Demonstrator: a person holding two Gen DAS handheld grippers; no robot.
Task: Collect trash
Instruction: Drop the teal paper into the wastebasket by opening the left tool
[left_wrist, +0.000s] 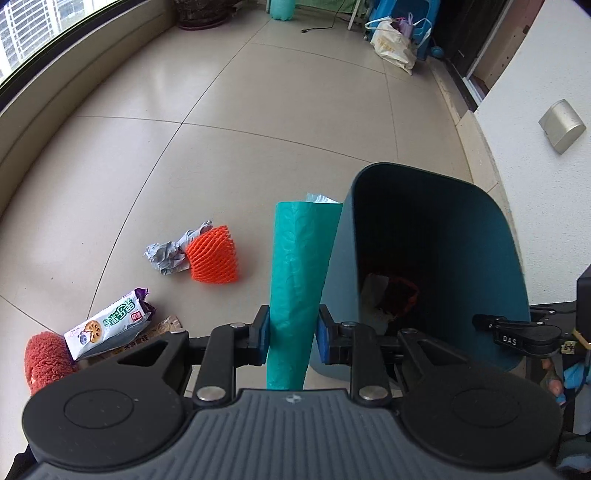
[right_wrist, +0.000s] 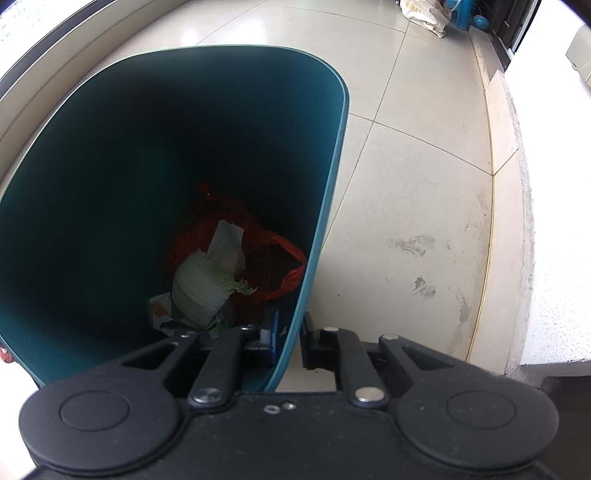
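Pointing steeply down, left claw (left_wrist: 291, 334) pinches green roll (left_wrist: 299, 273) beside bin (left_wrist: 424, 206)

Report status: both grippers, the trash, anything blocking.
Left gripper shut on teal roll. Right gripper shut on bin wall. Orange net, crumpled paper, snack wrapper on the floor. Nothing blocking.

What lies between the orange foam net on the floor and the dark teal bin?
In the left wrist view, the teal roll held in the left tongs stands between the orange foam net and the bin; otherwise bare floor tile.
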